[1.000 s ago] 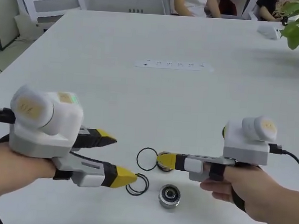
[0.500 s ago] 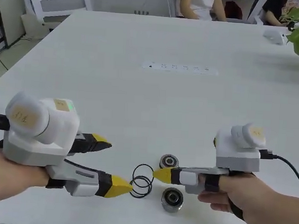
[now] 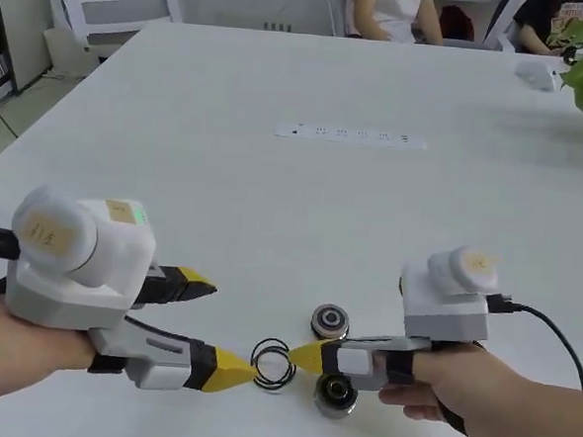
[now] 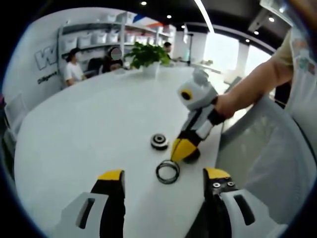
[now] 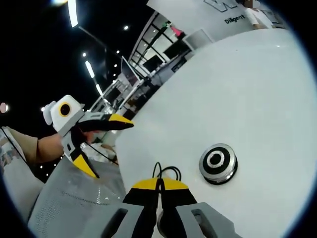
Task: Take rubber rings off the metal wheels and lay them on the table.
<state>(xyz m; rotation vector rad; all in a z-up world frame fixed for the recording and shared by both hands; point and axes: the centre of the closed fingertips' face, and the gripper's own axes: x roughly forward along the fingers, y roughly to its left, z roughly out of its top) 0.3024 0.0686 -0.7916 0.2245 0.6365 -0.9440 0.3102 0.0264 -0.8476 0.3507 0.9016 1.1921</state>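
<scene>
On the table (image 3: 293, 199), left claw (image 3: 227, 327) gapes; right claw (image 3: 298, 356), clenched, touches rubber rings (image 3: 273, 363).

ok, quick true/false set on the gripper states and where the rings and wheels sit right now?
1. The left gripper has its jaws open. True.
2. The right gripper has its jaws spread wide. False: they are shut together, tip pointing at the rings.
3. The rubber rings lie on the table between the two grippers' tips. True.
4. Three metal wheels stand in a row on the table. False: two show, the far wheel in the open and the near wheel partly under the right gripper.
</scene>
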